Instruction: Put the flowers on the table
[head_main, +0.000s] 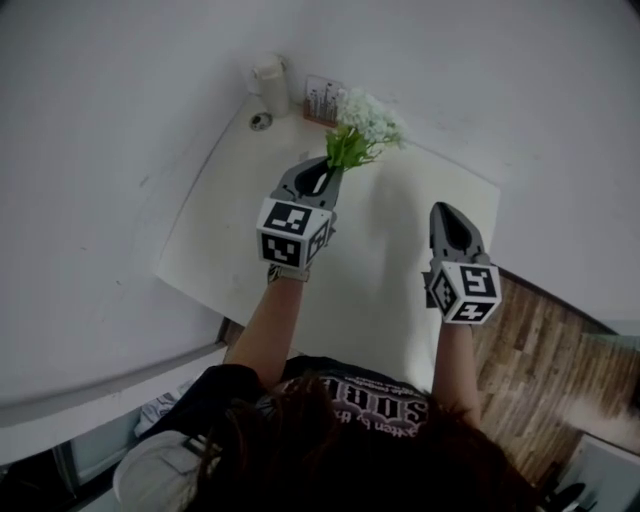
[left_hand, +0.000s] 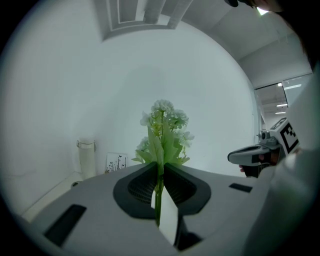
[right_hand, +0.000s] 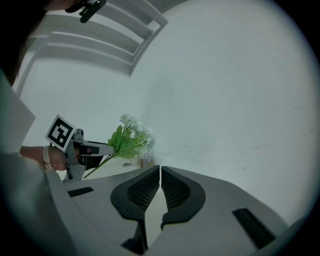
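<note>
Surroundings: a white cylindrical container and a small printed card are standing at the far corner of the white rectangular table.
Flowers: the small bunch of white blossoms with green leaves is poking out beyond the jaws, over the table's far end, near the card.
Left gripper: is clamping the thin green stems.
Right gripper: is hovering well apart, jaws pressed together, holding nothing.

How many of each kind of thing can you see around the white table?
Grippers: 2, the left gripper and the right gripper
Bunch of flowers: 1
White canister: 1
Printed card: 1
Small grey ring: 1
Total: 6
</note>
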